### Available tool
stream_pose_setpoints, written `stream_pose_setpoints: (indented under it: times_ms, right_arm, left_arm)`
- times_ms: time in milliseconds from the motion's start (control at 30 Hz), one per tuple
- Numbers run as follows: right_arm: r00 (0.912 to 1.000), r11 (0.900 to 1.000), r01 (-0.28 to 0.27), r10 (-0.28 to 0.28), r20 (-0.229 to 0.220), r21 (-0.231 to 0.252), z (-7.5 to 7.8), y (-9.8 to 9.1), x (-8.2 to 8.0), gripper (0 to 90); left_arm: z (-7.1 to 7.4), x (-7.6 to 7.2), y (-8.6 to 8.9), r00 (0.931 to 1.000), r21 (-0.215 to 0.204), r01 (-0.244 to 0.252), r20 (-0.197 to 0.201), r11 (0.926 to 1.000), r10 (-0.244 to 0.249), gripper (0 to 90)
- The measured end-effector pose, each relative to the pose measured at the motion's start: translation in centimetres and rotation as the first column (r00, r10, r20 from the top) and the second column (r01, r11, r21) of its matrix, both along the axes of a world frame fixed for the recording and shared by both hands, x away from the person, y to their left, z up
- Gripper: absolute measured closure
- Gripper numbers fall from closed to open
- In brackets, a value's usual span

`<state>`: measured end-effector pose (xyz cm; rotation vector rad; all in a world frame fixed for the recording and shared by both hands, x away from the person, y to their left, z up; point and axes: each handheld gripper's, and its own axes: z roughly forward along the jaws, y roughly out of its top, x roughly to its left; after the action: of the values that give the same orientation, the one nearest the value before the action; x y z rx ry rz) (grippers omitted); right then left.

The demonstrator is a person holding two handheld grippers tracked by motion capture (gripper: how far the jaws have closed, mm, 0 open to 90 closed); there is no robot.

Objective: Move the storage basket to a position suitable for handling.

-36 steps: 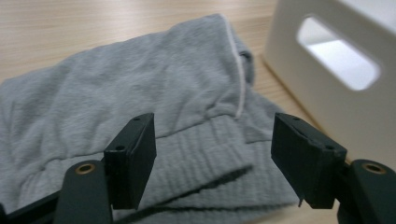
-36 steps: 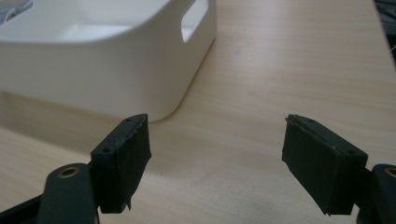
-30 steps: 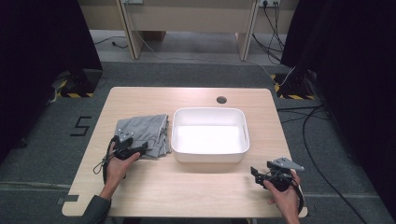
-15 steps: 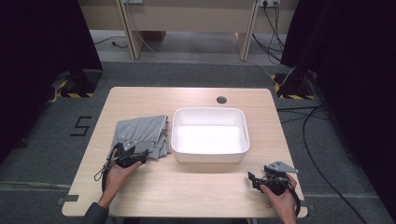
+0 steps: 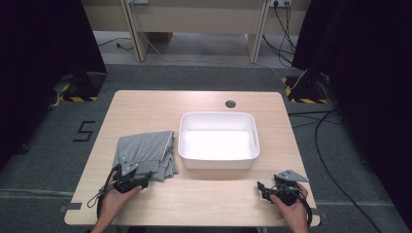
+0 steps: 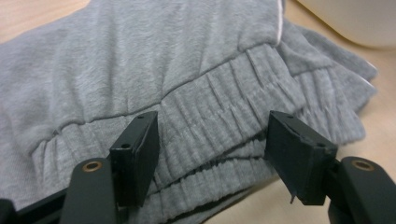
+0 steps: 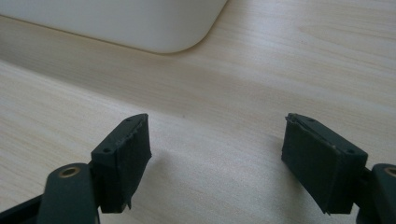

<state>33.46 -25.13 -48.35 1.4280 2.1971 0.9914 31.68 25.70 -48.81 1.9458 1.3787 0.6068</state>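
A folded grey garment lies on the left half of the wooden table. My left gripper sits at its near edge, pointing right. In the left gripper view the ribbed waistband of the garment lies between the jaws of my left gripper, which have closed a little over the last second. The pads stand apart from the cloth, so it is open. My right gripper rests near the front right corner, open over bare wood, with nothing between the fingers of the right gripper.
A white rectangular tub stands at the table's middle, just right of the garment; its corner shows as the tub ahead of the right gripper. A round cable hole lies behind it. Cables run over the floor at the right.
My left hand has drawn back toward the table's near edge, from on top of the garment to its near hem. The right hand has barely shifted.
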Motion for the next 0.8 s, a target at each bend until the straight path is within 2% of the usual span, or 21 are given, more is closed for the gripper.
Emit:
stream_pose_setpoints:
  times_ms: [33,67,100,200,300,433,467,500,533,567,600,633,667,700,733,767,800]
  right_arm:
    - [1.0,1.0,-0.003,0.003,-0.001,-0.003,0.0,0.0,0.0,24.0]
    - [1.0,1.0,-0.002,0.002,-0.002,-0.003,0.0,0.0,0.0,23.9]
    - [1.0,1.0,-0.002,0.002,-0.002,-0.003,0.0,0.0,0.0,23.9]
    - [1.0,1.0,0.001,-0.001,-0.004,-0.004,0.0,0.1,-0.1,23.7]
    - [1.0,1.0,0.001,-0.001,-0.002,-0.008,0.0,0.1,-0.1,23.6]
    - [1.0,0.9999,-0.002,0.002,-0.001,-0.011,0.0,0.1,-0.1,23.4]
    - [1.0,0.9999,-0.003,0.003,-0.001,-0.012,0.0,0.1,-0.1,23.4]
    - [1.0,0.9999,-0.003,0.003,-0.001,-0.012,0.0,0.1,-0.1,23.4]
    - [1.0,1.0,0.001,-0.001,-0.002,-0.009,0.0,0.2,-0.1,23.3]
    - [1.0,1.0,0.0,0.0,-0.001,-0.01,0.0,0.2,0.0,23.2]
    - [1.0,1.0,-0.001,0.001,0.0,-0.01,0.0,0.2,0.0,23.2]
    - [1.0,1.0,-0.001,0.001,0.0,-0.01,0.0,0.2,0.0,23.2]
    - [1.0,0.9999,-0.001,0.001,0.0,-0.014,0.0,0.2,0.0,23.1]
    - [1.0,0.9999,-0.001,0.001,0.0,-0.014,0.0,0.2,0.0,23.1]
    - [1.0,0.9998,-0.006,0.006,0.0,-0.018,0.0,0.3,0.0,22.6]
    - [1.0,0.9998,-0.006,0.006,0.0,-0.018,0.0,0.3,0.0,22.6]
    - [1.0,0.9997,-0.007,0.007,0.003,-0.021,0.0,0.3,0.0,22.6]
  left_arm:
    - [0.0,-0.4,-0.1,1.0,0.009,0.008,0.001,0.9999,-0.008,34.6]
    - [0.0,-1.6,-0.5,0.9997,0.036,0.026,0.004,0.999,-0.026,34.5]
    - [0.0,-1.6,-0.5,0.9997,0.036,0.026,0.004,0.999,-0.026,34.4]
    - [0.0,-3.3,-1.0,0.9987,0.051,0.05,0.008,0.9975,-0.051,34.5]
    - [0.1,-5.1,-1.2,0.9978,0.041,0.066,0.003,0.997,-0.066,34.6]
    - [0.2,-6.2,-1.2,0.9971,0.028,0.076,0.0,0.9967,-0.076,34.6]
    - [0.5,-6.7,-0.9,0.9961,0.011,0.086,-0.017,0.9962,-0.086,34.6]
    - [0.5,-6.7,-0.9,0.9961,0.011,0.086,-0.017,0.9962,-0.086,34.5]
    - [0.9,-6.8,-0.6,0.9948,-0.046,0.091,-0.042,0.9948,-0.093,33.9]
    - [0.9,-6.8,-0.6,0.9948,-0.046,0.091,-0.042,0.9948,-0.093,32.8]
    - [1.4,-6.6,-0.3,0.9933,-0.09,0.096,-0.056,0.9914,-0.101,32.1]
    - [1.4,-6.6,-0.3,0.9933,-0.09,0.096,-0.056,0.9914,-0.101,32.8]
    - [2.1,-5.9,-0.1,0.9941,-0.13,0.091,-0.047,0.9873,-0.098,32.7]
    - [2.1,-5.9,-0.1,0.9941,-0.13,0.091,-0.047,0.9873,-0.098,32.5]
    - [2.6,-4.8,-0.2,0.9965,-0.118,0.081,-0.01,0.9897,-0.083,32.1]
    - [2.6,-4.8,-0.2,0.9965,-0.118,0.081,-0.01,0.9897,-0.083,31.1]
    - [2.9,-4.0,-0.3,0.9964,-0.128,0.084,-0.001,0.9882,-0.085,31.1]
